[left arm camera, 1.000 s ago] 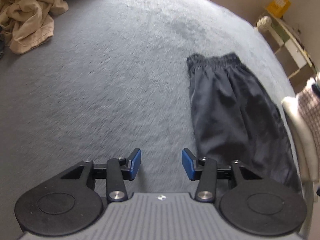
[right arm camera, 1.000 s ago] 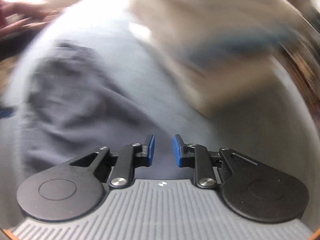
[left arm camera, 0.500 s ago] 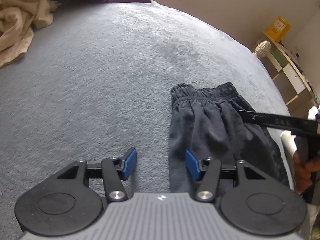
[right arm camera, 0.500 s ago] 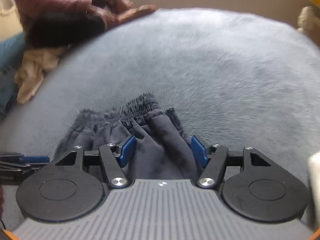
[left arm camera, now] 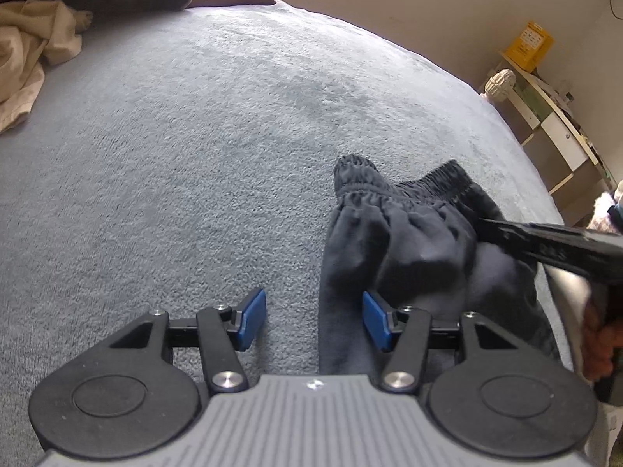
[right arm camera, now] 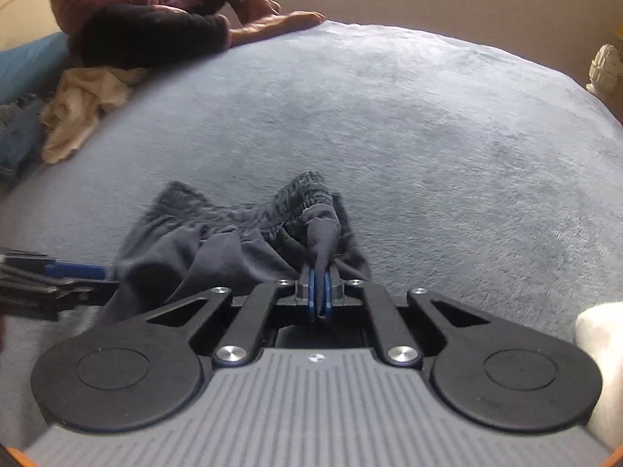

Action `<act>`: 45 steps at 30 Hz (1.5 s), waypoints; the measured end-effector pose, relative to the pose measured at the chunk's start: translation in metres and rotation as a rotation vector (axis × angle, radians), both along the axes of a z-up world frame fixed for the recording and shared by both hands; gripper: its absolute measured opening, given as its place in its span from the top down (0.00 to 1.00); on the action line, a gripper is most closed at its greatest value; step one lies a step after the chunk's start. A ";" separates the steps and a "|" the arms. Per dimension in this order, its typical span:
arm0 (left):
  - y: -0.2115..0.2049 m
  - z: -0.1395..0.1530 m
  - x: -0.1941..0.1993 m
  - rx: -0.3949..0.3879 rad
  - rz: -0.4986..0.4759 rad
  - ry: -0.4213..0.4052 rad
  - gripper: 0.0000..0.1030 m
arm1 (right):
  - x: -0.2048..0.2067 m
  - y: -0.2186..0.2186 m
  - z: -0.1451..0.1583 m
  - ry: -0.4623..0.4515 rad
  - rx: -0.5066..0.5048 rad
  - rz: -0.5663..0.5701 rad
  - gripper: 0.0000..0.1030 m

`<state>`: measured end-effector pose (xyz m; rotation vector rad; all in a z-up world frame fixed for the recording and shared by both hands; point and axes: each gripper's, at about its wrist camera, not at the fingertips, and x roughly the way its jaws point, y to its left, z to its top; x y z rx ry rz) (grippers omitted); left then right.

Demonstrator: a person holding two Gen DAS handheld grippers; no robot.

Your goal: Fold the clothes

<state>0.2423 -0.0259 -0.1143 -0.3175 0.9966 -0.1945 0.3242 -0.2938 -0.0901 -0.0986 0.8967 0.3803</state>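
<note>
My right gripper is clamped on a pinch of the dark shorts just below their elastic waistband, low in the centre of its own view. The shorts lie on the grey-blue bed, lower right in the left view. My left gripper stands about half open, nothing pressed between its pads; the shorts' near edge sits just inside its right pad (the left pad is over bare blanket). I judge this the opening step of the fold: one corner gripped, the other not yet. Next I should close the left gripper on that edge, so both ends lift together. A beige garment lies crumpled at upper left beside a seated person.
</note>
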 end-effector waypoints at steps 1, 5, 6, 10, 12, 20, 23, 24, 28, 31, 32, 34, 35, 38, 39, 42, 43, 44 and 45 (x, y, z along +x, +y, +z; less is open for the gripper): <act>0.001 0.001 0.000 0.000 -0.001 -0.001 0.45 | 0.005 -0.001 -0.005 0.005 0.004 -0.010 0.95; 0.011 0.011 -0.008 -0.004 0.018 -0.004 0.43 | 0.008 -0.009 -0.007 0.010 0.022 -0.080 0.72; 0.016 0.015 -0.012 -0.005 0.021 -0.012 0.41 | 0.002 -0.014 -0.001 0.000 0.044 -0.106 0.68; 0.039 0.035 -0.037 0.014 -0.017 -0.042 0.39 | -0.044 -0.038 0.036 -0.076 0.124 -0.147 0.59; 0.047 0.041 -0.049 0.028 -0.047 -0.044 0.38 | -0.076 -0.047 0.053 -0.098 0.145 -0.122 0.59; 0.056 0.050 -0.109 0.070 -0.190 -0.033 0.38 | -0.215 -0.069 0.108 -0.055 0.149 0.052 0.59; 0.048 0.046 -0.143 0.072 -0.250 -0.021 0.38 | -0.278 -0.062 0.118 -0.034 0.103 0.164 0.59; 0.044 0.043 -0.155 0.069 -0.266 -0.012 0.39 | -0.298 -0.058 0.117 -0.020 0.074 0.199 0.59; 0.021 0.034 -0.207 0.066 -0.339 0.011 0.39 | -0.372 -0.040 0.092 0.032 0.000 0.239 0.61; 0.004 0.025 -0.239 0.048 -0.363 0.088 0.41 | -0.419 -0.018 0.066 0.007 -0.142 0.272 0.62; -0.002 0.022 -0.250 0.039 -0.370 0.117 0.44 | -0.429 -0.011 0.056 -0.010 -0.199 0.284 0.64; -0.010 0.016 -0.268 0.009 -0.385 0.166 0.47 | -0.446 0.001 0.037 -0.048 -0.306 0.304 0.70; -0.014 0.014 -0.277 -0.006 -0.395 0.182 0.48 | -0.448 0.005 0.029 -0.070 -0.342 0.307 0.72; -0.022 0.008 -0.295 -0.029 -0.414 0.209 0.49 | -0.446 0.010 0.010 -0.089 -0.400 0.296 0.80; -0.023 0.007 -0.300 -0.036 -0.413 0.213 0.50 | -0.443 0.010 0.003 -0.085 -0.417 0.294 0.83; -0.024 0.001 -0.308 -0.074 -0.408 0.227 0.51 | -0.438 0.007 -0.012 -0.045 -0.420 0.269 0.97; -0.024 -0.002 -0.310 -0.086 -0.409 0.227 0.52 | -0.438 0.006 -0.013 -0.040 -0.404 0.258 0.98; -0.024 -0.004 -0.311 -0.098 -0.410 0.227 0.53 | -0.438 0.005 -0.010 -0.032 -0.384 0.252 1.00; -0.025 -0.006 -0.311 -0.097 -0.413 0.224 0.55 | -0.438 0.004 -0.006 -0.024 -0.359 0.247 1.00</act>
